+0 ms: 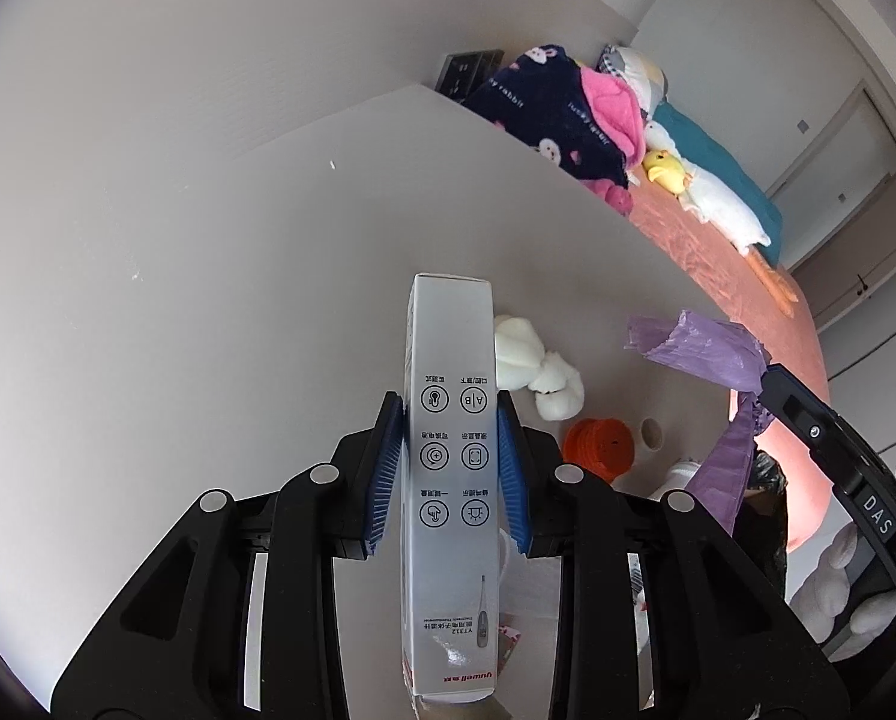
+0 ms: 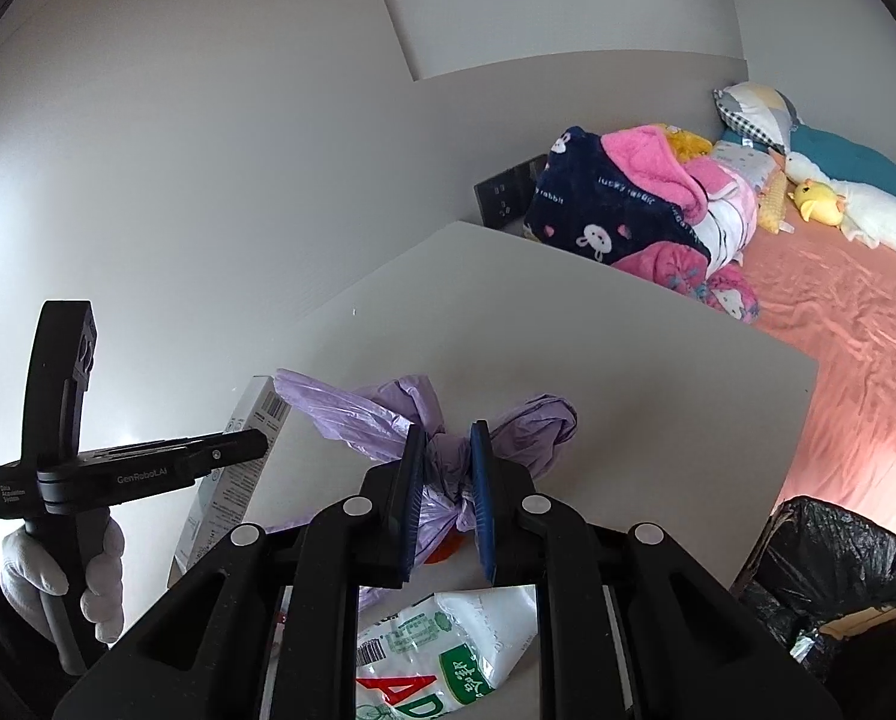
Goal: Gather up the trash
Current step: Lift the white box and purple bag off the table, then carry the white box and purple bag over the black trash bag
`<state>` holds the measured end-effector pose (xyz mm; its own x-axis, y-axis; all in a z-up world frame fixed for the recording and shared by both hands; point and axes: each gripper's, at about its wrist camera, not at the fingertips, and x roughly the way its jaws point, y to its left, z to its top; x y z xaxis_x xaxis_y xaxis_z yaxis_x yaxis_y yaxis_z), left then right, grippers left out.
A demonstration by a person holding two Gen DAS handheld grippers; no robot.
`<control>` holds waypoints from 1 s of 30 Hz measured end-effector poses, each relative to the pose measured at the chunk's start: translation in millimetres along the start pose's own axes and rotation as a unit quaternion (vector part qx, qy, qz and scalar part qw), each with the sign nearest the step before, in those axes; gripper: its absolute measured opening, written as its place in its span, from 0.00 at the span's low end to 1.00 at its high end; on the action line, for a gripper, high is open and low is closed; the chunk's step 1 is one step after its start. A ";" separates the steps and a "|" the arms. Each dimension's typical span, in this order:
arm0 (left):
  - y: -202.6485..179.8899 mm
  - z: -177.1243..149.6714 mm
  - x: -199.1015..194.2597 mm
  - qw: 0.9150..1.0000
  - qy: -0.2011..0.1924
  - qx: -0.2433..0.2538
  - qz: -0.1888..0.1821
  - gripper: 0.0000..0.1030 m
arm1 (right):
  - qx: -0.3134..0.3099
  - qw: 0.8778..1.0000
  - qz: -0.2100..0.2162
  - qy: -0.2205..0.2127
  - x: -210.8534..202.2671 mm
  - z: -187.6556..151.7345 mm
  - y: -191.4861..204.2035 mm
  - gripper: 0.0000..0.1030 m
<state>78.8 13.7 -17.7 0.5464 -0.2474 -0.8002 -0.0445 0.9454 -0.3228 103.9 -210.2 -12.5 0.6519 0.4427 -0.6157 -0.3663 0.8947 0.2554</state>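
Note:
My left gripper [image 1: 448, 405] is shut on a long white thermometer box [image 1: 451, 354], which is lifted off the white table [image 1: 207, 300] and stands on end between the blue pads. My right gripper [image 2: 448, 435] is shut on a crumpled purple plastic bag [image 2: 357, 414], which is raised above the table [image 2: 598, 348]. The same bag [image 1: 700, 348] hangs at the right of the left wrist view. In the right wrist view the box [image 2: 249, 420] shows at the left, where a white-gloved hand [image 2: 57, 570] holds the other gripper.
On the table lie crumpled white tissues [image 1: 538, 366], an orange object [image 1: 598, 444] and a printed white plastic packet [image 2: 448, 648]. A bin lined with a black bag [image 2: 838, 570] stands off the table's right edge. Behind it is a pink bed [image 2: 838, 312] with blankets and plush toys.

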 end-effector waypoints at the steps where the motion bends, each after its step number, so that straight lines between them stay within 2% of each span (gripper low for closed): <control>1: -3.2 0.4 -6.5 1.000 -0.006 0.002 -0.002 0.29 | 0.000 1.000 0.000 -0.004 -4.3 0.9 -0.5 0.16; 5: -18.2 3.7 -25.7 1.000 -0.024 0.012 -0.015 0.29 | 0.007 1.000 0.000 -0.020 -23.0 1.2 -6.2 0.16; 11: -46.9 4.1 -32.8 0.998 -0.032 0.033 -0.037 0.29 | 0.016 0.999 -0.006 -0.034 -49.3 -3.3 -16.2 0.16; 22: -101.1 0.5 -21.5 0.994 -0.022 0.073 -0.074 0.29 | 0.041 0.997 -0.041 -0.060 -93.0 -15.9 -48.9 0.16; 30: -145.1 -2.2 -9.4 0.987 -0.010 0.111 -0.113 0.29 | 0.064 0.992 -0.076 -0.079 -123.7 -24.9 -79.2 0.16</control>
<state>78.3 -121.6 35.6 0.5372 -0.4559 -0.7096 0.2646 0.8900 -0.3714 35.8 -337.2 24.9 0.7929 0.2970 -0.5320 -0.1749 0.9474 0.2682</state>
